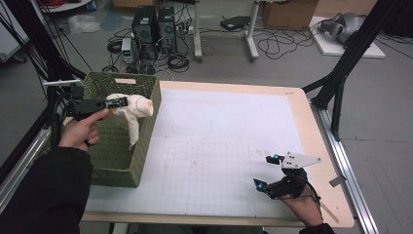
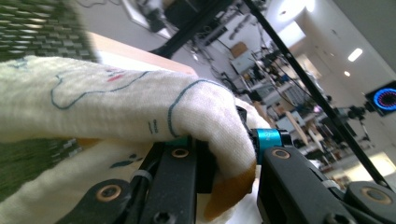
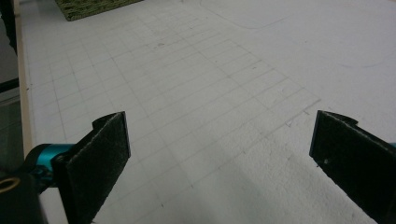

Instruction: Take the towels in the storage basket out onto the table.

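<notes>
Over the green woven basket point(image 1: 119, 161) at the table's left edge, the left gripper point(image 1: 118, 102) is up in the air with a cream cloth point(image 1: 132, 111) clamped in its jaws. The cloth bunches at the grip and one long tail dangles straight down inside the basket, close to its right wall. From the left gripper view you get the detail: the cloth point(image 2: 116, 105) is a soft knit with thin blue outline drawings and a small red mark, and it is folded thick over the jaws, squeezed tight between them, with a mustard-coloured patch peeking out underneath. The basket's weave point(image 2: 32, 28) sits blurred behind it, top left.

Down at the near right corner, the right gripper point(image 1: 271, 171) sits low over the white gridded mat point(image 1: 219, 141), with the person's hand wrapped around it and the grey three-cornered plate point(image 1: 299, 160) on top. Its jaws stand wide apart with nothing between them. The right gripper view confirms it: two black padded fingers point(image 3: 100, 158) far apart, bare grid lines point(image 3: 210, 93) running between them, and a corner of the basket point(image 3: 91, 7) far off at the top.

The two grippers are well apart, one at each side of the table point(image 1: 297, 97)
</notes>
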